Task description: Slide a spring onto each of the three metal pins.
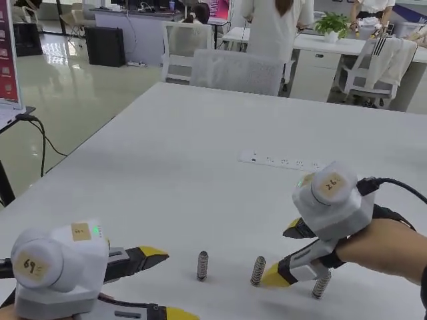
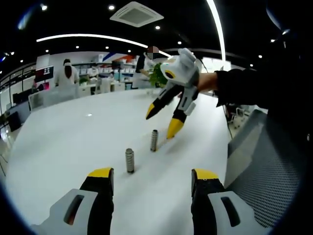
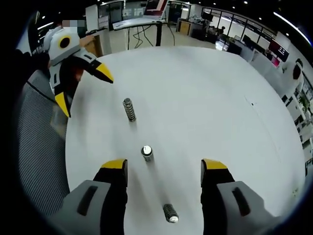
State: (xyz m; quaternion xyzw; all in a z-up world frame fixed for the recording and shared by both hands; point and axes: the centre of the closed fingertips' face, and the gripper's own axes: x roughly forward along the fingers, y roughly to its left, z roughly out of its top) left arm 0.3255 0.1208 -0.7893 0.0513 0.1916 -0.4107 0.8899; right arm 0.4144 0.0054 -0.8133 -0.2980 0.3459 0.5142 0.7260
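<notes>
Three short metal coils stand upright in a row near the table's front edge: a left spring (image 1: 203, 265), a middle spring (image 1: 258, 271) and a right spring (image 1: 321, 285). Each appears to sit around a pin. My right gripper (image 1: 283, 252) is open and holds nothing; its lower yellow tip is just beside the middle spring. In the right gripper view the gripper (image 3: 164, 164) has the middle spring (image 3: 147, 152) just ahead of its jaws and the right spring (image 3: 170, 213) between them. My left gripper (image 1: 167, 282) is open and holds nothing, left of the left spring (image 2: 129, 160).
A white power strip (image 1: 280, 161) lies on the white table (image 1: 167, 153) further back. A mesh chair (image 1: 237, 70) stands at the far edge, with people and desks beyond. A black cable (image 1: 400, 187) trails from the right gripper.
</notes>
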